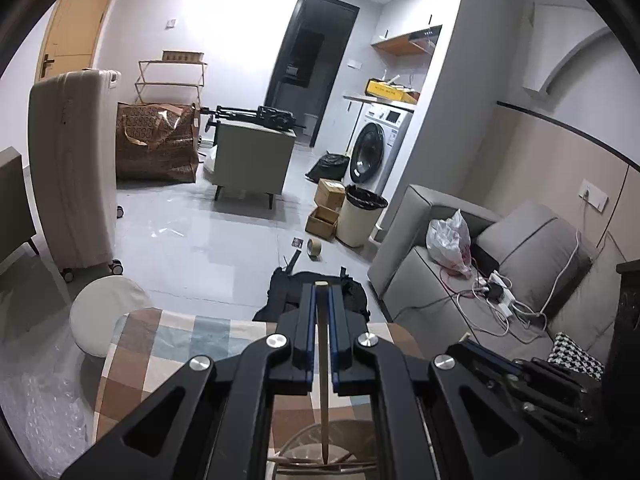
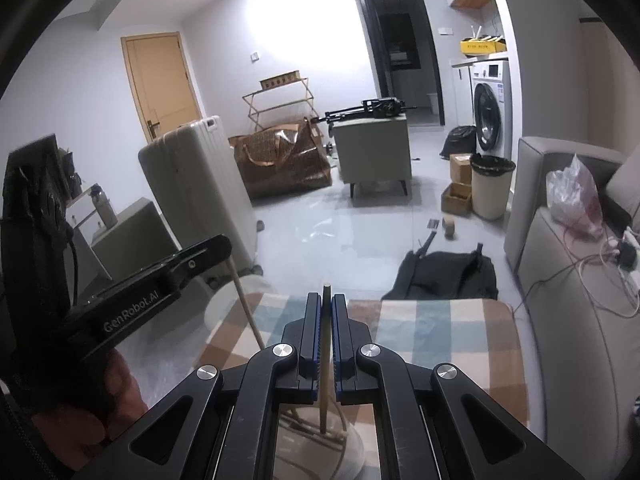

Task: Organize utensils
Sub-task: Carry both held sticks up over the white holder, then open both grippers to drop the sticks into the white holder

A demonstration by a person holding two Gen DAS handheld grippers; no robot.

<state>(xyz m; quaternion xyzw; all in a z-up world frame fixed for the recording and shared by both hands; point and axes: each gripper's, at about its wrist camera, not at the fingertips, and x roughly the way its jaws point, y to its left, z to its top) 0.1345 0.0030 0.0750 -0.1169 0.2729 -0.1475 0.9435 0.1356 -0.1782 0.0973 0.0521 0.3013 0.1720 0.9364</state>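
My left gripper (image 1: 321, 290) is shut on a wooden chopstick (image 1: 322, 364) that runs down between the fingers, its tip over a round holder (image 1: 316, 446) with other sticks. My right gripper (image 2: 327, 300) is shut on a second wooden chopstick (image 2: 325, 384), its lower end inside a pale round holder (image 2: 352, 448) on the checked tablecloth (image 2: 440, 332). The left gripper (image 2: 188, 268) also shows in the right wrist view, at the left, with its chopstick (image 2: 248, 312) slanting down. The right gripper's body shows at the lower right of the left wrist view (image 1: 520, 376).
The checked tablecloth (image 1: 168, 344) covers the table under both grippers. A white round stool (image 1: 108, 312) stands left of it, a black backpack (image 2: 444, 276) lies on the floor beyond. A grey sofa (image 1: 500, 280) is at the right, a suitcase (image 1: 72, 168) at the left.
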